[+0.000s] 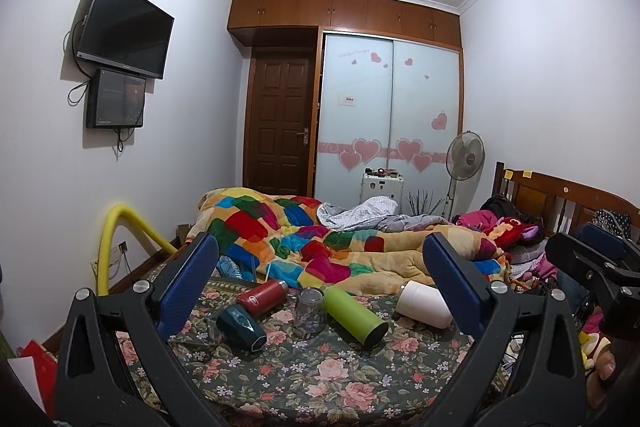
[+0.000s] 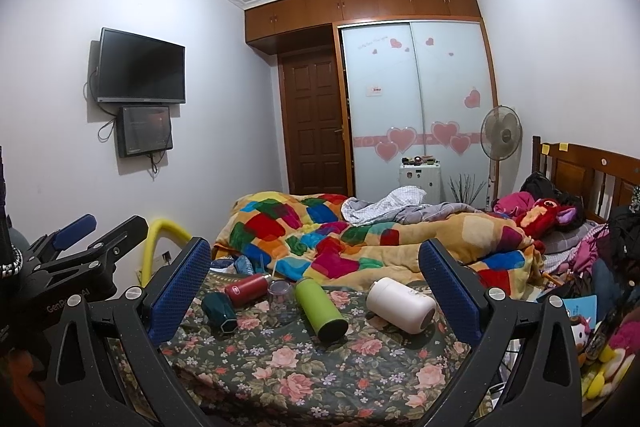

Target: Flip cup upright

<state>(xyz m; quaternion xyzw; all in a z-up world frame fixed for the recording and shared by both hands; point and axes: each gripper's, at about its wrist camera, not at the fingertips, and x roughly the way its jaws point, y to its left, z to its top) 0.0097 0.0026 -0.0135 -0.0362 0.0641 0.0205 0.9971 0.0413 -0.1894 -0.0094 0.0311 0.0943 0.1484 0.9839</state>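
Note:
Several cups lie on the floral bedsheet [image 1: 320, 379]: a dark green faceted cup [image 1: 241, 327] on its side, a red flask [image 1: 264, 297] on its side, a clear glass [image 1: 309, 311] standing mouth-down, a lime green bottle [image 1: 354, 315] on its side, and a white cup [image 1: 424, 305] on its side. The right wrist view shows them too: dark green cup [image 2: 219, 307], red flask [image 2: 247, 289], clear glass [image 2: 281, 301], lime bottle [image 2: 320, 309], white cup [image 2: 400, 305]. My left gripper [image 1: 320, 287] is open and empty, held back from them. My right gripper [image 2: 316, 283] is open and empty.
A patchwork blanket [image 1: 320, 239] is piled behind the cups. A yellow padded rail [image 1: 116, 243] stands at the left bed edge. Plush toys and clothes [image 2: 560, 227] crowd the right by the wooden headboard [image 2: 592, 175]. The other gripper shows at the right edge [image 1: 592, 267].

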